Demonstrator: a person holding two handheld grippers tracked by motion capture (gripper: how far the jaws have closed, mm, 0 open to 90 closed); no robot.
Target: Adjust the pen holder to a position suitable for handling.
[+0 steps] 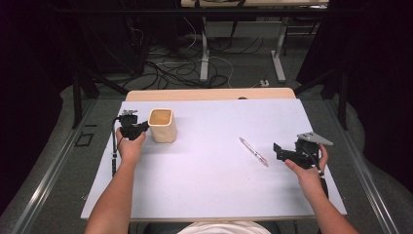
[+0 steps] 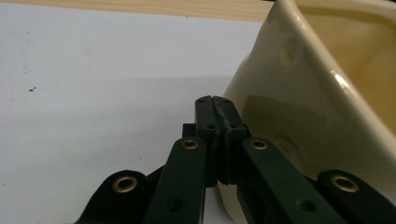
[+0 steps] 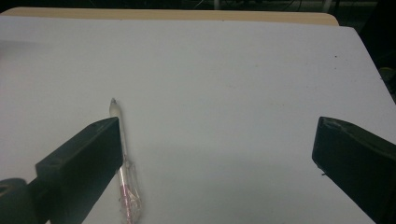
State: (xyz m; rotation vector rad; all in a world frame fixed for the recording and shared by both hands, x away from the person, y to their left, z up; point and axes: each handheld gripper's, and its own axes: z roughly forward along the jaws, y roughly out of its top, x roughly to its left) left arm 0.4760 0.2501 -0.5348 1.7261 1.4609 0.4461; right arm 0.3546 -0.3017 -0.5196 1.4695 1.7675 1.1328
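A cream square cup (image 1: 162,125) stands upright at the left of the white table top (image 1: 209,175). My left gripper (image 1: 145,127) is level with the cup's left wall, jaws shut with nothing between them. In the left gripper view the shut tips (image 2: 215,100) lie right against the cup's side (image 2: 299,93); whether they touch it I cannot tell. A clear pen with pink inside (image 1: 253,151) lies at the right. My right gripper (image 1: 277,151) hovers just right of it, open. In the right gripper view (image 3: 217,126) the pen (image 3: 127,186) runs beside the left jaw.
A bare wooden strip (image 1: 209,94) runs along the table's far edge. Beyond it are table legs and cables (image 1: 185,68) on the floor. The person's forearms enter from the bottom edge.
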